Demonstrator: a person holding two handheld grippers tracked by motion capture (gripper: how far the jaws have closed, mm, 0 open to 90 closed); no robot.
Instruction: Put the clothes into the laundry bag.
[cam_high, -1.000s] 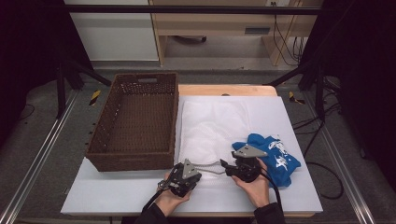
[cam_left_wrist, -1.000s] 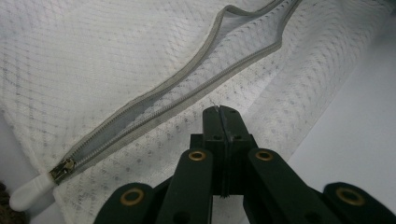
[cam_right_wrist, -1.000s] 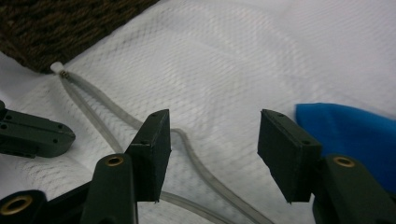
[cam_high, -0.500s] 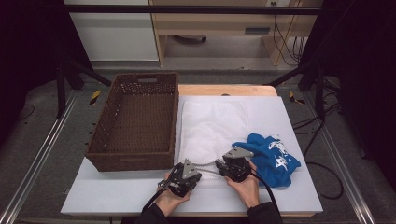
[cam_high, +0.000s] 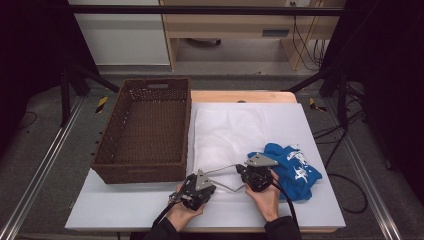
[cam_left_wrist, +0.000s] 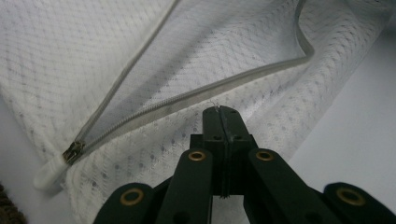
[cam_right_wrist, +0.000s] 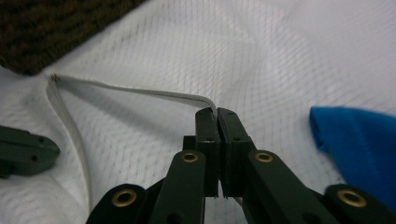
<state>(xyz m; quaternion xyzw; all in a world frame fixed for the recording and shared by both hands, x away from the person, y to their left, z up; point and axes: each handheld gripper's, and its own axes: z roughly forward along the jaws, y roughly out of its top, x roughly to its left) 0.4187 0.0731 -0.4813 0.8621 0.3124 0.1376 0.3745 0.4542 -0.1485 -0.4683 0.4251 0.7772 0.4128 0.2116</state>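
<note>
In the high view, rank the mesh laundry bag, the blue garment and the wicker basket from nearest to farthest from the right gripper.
1. The mesh laundry bag: the right gripper is shut on its opening edge, at the table's middle.
2. The blue garment: just beside that gripper, on its right.
3. The wicker basket: farthest, across the bag on the table's left.

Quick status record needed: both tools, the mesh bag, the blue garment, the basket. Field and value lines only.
left tool: shut on lower edge of mesh bag opening
right tool: shut on upper zipper edge, lifting it
mesh bag: white, flat on table, mouth held open
blue garment: crumpled, right of bag, outside it
basket: brown wicker, left of bag, nothing inside
</note>
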